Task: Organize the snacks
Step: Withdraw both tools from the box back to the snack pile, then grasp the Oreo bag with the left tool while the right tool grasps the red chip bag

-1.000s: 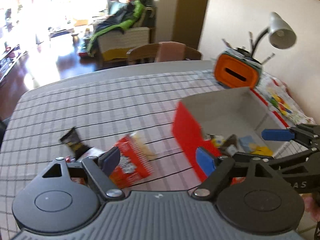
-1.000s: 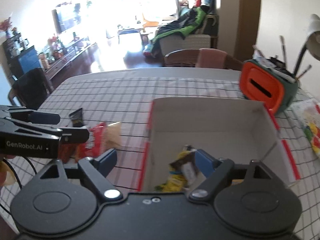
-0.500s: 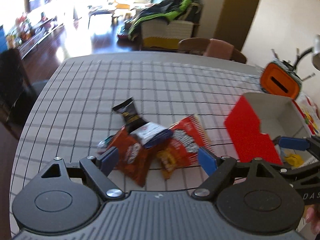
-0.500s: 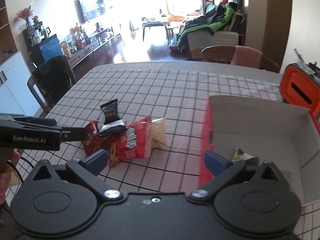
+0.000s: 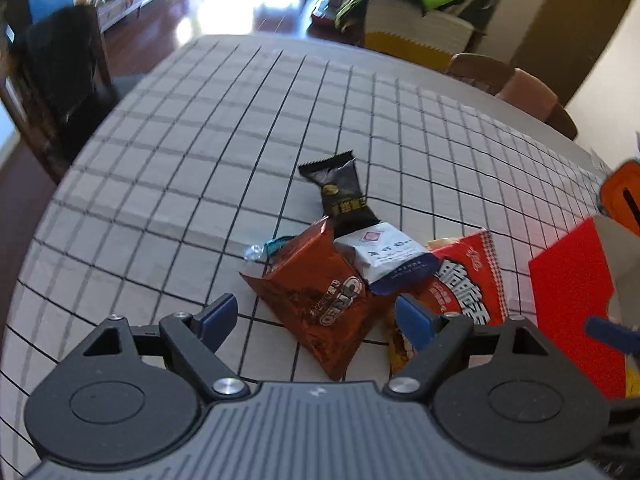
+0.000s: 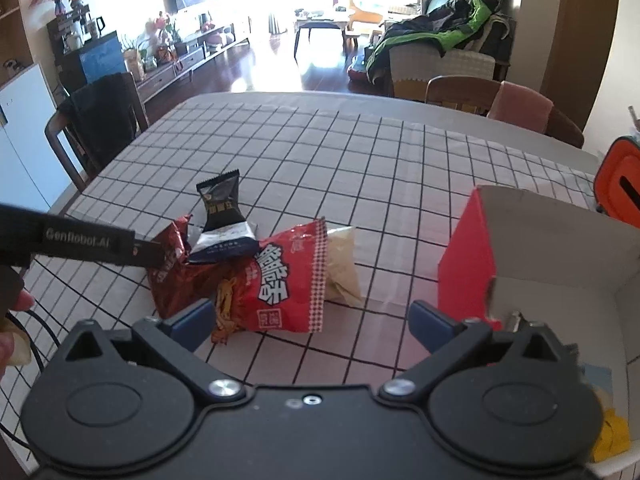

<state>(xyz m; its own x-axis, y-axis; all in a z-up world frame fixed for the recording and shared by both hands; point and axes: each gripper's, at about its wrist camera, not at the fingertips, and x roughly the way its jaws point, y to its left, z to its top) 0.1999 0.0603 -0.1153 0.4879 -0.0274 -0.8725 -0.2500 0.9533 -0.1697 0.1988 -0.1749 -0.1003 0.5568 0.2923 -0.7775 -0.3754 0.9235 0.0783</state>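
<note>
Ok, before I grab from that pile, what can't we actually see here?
- Box contents: right wrist view, mostly hidden behind the right gripper body and cut by the frame edge.
- Teal wrapper: left wrist view, mostly tucked under the Oreo pack.
- Clear bag: partly under the red bag.
- Right gripper in left wrist view: cut off, only a fingertip.

Blown-out window (image 6: 304,8) glare, fisheye warp, motion blur at edges.

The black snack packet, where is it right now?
In both wrist views the black snack packet lies on the checked tablecloth at the far end of the pile, its near end tucked under the white and blue packet.
</note>
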